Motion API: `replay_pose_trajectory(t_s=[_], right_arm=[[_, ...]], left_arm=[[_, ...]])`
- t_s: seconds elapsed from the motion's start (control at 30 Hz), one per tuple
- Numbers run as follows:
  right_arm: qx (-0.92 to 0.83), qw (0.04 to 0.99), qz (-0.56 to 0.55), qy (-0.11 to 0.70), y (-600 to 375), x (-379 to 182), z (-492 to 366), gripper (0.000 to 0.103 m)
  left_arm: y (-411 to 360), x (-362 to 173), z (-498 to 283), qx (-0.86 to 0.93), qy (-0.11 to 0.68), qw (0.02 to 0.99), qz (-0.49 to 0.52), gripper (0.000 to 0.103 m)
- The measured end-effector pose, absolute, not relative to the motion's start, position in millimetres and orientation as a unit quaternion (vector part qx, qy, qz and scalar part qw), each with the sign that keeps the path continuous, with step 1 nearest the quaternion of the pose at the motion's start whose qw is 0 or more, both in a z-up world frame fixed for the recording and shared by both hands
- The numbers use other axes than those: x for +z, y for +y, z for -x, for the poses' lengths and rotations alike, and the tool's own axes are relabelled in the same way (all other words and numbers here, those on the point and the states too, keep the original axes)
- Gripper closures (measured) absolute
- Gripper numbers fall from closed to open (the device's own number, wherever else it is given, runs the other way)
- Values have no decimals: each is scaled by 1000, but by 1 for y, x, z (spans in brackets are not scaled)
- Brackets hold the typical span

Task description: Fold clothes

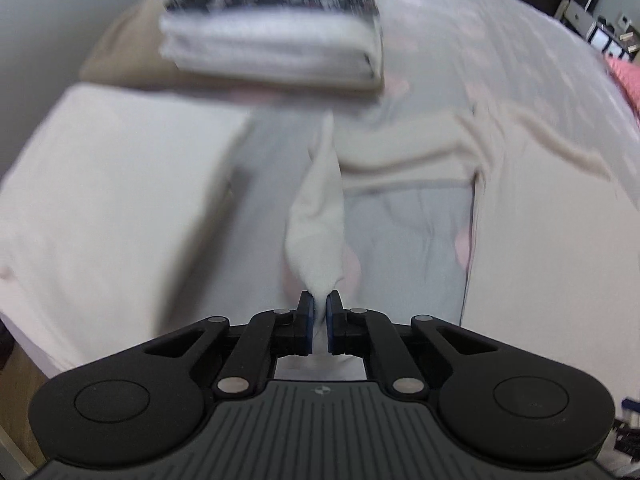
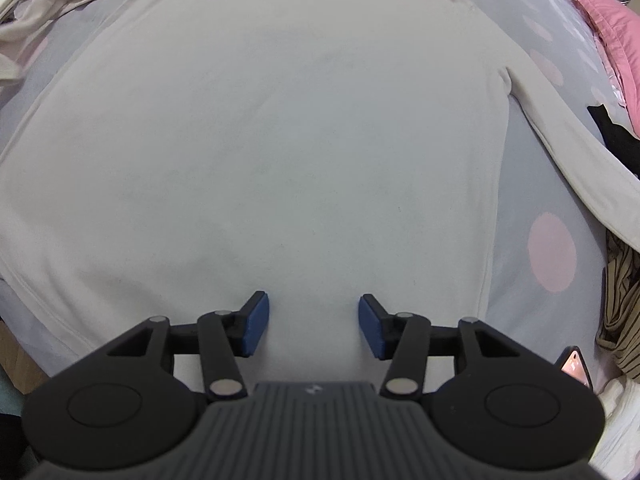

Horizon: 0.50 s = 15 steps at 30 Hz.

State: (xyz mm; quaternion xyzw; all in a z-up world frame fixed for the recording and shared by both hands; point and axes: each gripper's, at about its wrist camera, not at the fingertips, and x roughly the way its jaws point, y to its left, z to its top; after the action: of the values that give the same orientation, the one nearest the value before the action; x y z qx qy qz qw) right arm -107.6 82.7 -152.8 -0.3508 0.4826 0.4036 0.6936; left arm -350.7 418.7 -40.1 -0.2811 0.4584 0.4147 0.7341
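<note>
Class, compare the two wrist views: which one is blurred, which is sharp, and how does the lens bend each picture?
Left wrist view: motion-blurred, the folded stack smeared, though the left gripper pinching the cream sleeve stays crisp. Right wrist view: sharp, evenly lit, no glare; the right gripper is open over the sweater. Both: fisheye bulge, dark corners.
</note>
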Motion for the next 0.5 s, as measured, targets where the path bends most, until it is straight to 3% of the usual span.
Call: replay_pose_trajectory(t_s=[0.23,0.5], right_arm=[[408,692,368,467,89,-150,118,48],[408,693,363,471,95,-148,121,48]], left_arm=[[455,47,356,470,424,746,207,99],[481,68,368,510,449,724,118,99]])
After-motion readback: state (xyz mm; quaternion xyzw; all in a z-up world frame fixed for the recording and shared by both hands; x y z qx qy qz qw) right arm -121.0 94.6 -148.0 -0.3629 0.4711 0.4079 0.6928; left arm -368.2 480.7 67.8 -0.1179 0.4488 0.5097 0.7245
